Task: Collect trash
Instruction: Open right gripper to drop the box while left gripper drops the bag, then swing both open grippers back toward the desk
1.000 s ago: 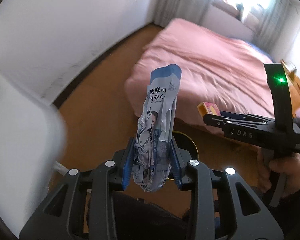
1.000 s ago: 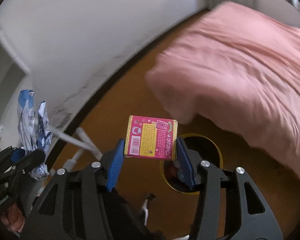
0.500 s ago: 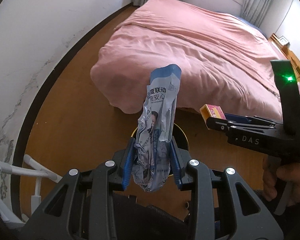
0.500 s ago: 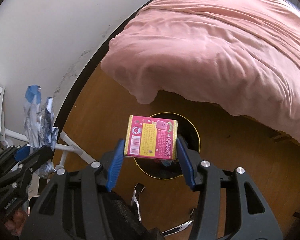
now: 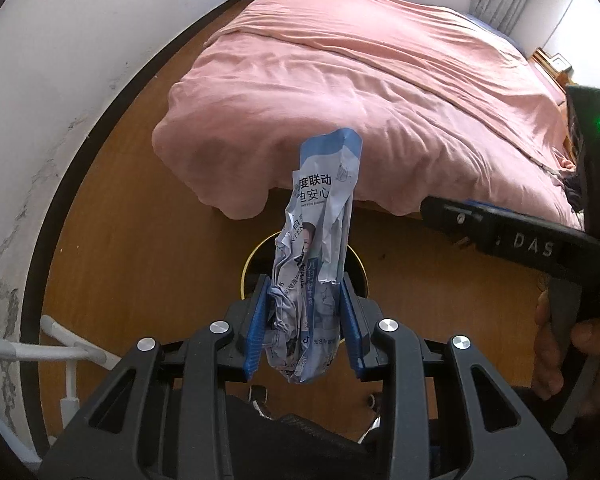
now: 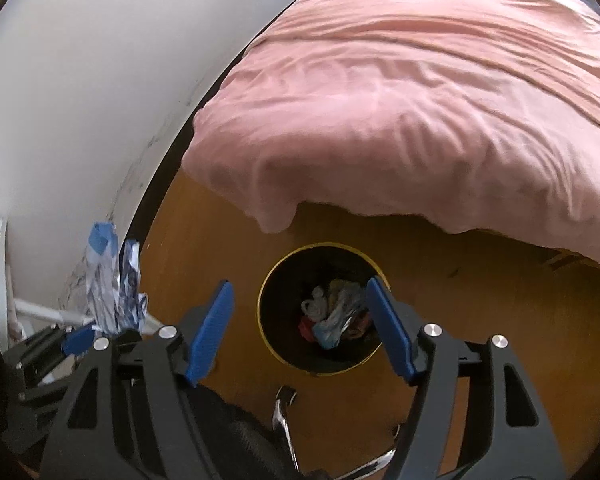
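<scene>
My left gripper [image 5: 304, 320] is shut on a crumpled blue-and-white wrapper [image 5: 320, 232] that sticks up past its blue pads. Under it on the wooden floor stands a round black trash bin [image 5: 249, 264] with a gold rim, mostly hidden by the wrapper. In the right wrist view my right gripper [image 6: 300, 284] hangs above the bin [image 6: 269, 280]; its jaws are opening with nothing between them. Mixed trash [image 6: 332, 316] lies in the bin. The wrapper [image 6: 108, 280] and left gripper [image 6: 80, 336] show at lower left. A hand [image 5: 560, 360] holds the right gripper [image 5: 432, 210].
A bed with a pink cover [image 5: 380, 92] overhangs the floor just behind the bin. A white wall with a dark baseboard [image 5: 100, 120] runs along the left. White tubing [image 5: 60, 348] stands by the wall. Chrome chair legs [image 6: 284, 404] show near the bin.
The pink box that sat between the right gripper's pads is gone and the jaws have spread. Both grippers have moved closer over the bin. The left still holds the wrapper.
</scene>
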The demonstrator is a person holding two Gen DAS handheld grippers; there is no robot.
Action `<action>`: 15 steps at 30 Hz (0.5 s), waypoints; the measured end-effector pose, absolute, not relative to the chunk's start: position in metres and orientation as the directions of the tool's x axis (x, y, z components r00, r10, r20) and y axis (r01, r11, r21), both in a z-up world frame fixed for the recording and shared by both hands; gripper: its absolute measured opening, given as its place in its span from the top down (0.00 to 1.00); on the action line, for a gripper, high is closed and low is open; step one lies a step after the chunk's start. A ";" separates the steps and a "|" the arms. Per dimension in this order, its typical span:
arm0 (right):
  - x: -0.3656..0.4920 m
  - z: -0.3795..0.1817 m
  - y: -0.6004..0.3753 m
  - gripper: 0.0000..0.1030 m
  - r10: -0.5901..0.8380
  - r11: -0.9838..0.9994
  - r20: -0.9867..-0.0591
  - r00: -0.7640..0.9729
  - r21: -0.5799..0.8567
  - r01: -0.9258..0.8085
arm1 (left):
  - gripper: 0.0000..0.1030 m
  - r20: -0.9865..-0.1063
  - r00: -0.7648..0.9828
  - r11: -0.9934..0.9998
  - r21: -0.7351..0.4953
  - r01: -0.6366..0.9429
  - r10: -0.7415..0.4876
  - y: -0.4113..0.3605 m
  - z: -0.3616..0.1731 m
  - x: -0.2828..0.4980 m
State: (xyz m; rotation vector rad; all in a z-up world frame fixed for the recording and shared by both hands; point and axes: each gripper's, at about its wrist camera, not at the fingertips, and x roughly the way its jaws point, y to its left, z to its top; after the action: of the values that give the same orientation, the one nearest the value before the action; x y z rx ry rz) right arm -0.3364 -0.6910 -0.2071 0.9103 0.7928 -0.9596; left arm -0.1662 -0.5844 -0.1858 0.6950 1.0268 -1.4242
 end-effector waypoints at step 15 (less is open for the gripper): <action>-0.335 -0.196 -0.688 0.34 -0.391 0.293 -0.851 0.352 0.248 0.923 | 0.23 -0.871 -0.111 0.038 -0.146 0.988 -0.479 -0.574 -0.165 -0.169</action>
State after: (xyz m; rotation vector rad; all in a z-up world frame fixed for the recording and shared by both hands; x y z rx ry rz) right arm -0.3354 -0.6882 -0.1956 0.8505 0.7616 -0.9978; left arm -0.1692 -0.5739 -0.1654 0.7194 0.9591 -1.4446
